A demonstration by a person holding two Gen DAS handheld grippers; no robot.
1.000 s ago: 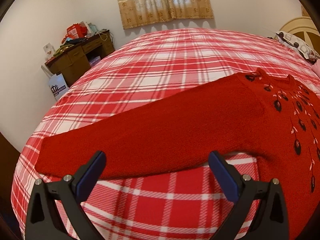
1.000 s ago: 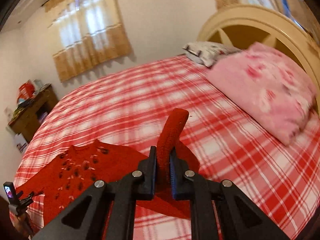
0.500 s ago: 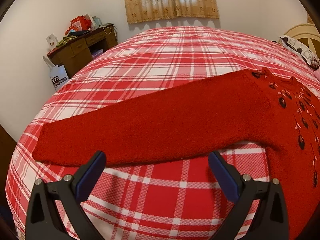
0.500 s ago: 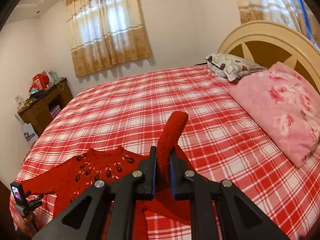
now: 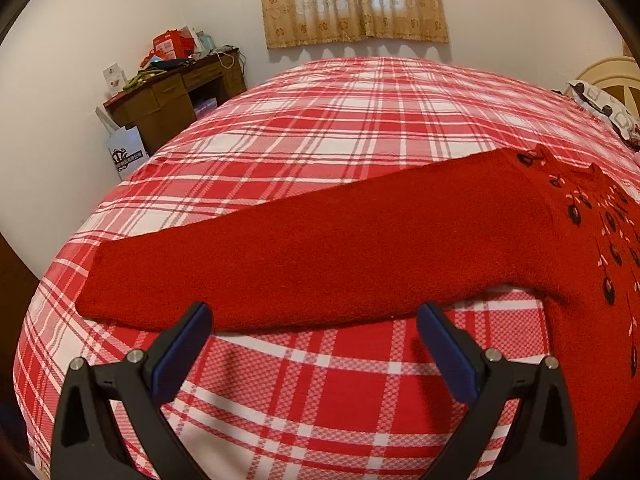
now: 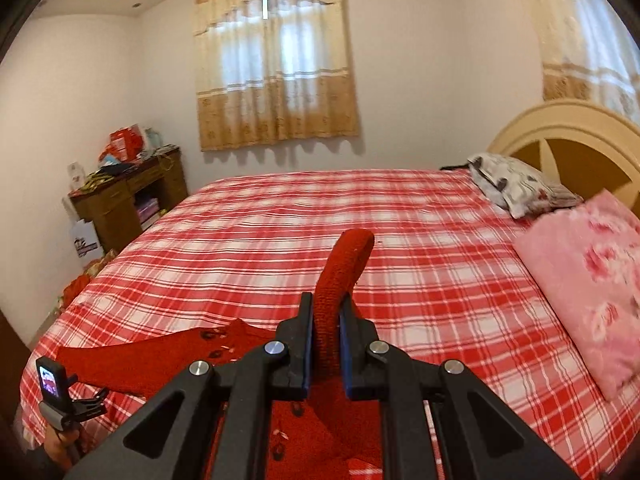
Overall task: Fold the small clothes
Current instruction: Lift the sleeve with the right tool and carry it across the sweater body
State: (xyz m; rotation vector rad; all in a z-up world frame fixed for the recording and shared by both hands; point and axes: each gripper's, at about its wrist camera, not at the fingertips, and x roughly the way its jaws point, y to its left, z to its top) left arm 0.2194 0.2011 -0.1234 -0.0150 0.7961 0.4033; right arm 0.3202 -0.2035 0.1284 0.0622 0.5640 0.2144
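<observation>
A red knitted sweater (image 5: 360,248) with dark embroidered flowers lies on the red and white plaid bed (image 5: 328,128). Its left sleeve stretches flat toward the left in the left wrist view. My left gripper (image 5: 314,330) is open and empty, just in front of the sleeve's lower edge. My right gripper (image 6: 326,340) is shut on the sweater's other sleeve (image 6: 344,268) and holds it lifted above the bed; the cuff end sticks up past the fingers. The sweater body (image 6: 168,364) lies below and to the left in the right wrist view.
A pink floral pillow (image 6: 592,288) and a grey patterned pillow (image 6: 516,188) lie by the cream headboard (image 6: 568,140) on the right. A cluttered wooden desk (image 5: 168,96) and a white bag (image 5: 126,156) stand by the left wall. The other hand-held gripper (image 6: 60,396) shows at lower left.
My right gripper has risen and tilted up with the sleeve, so more wall and window show. My left gripper has drawn back slightly from the flat sleeve, still open.
</observation>
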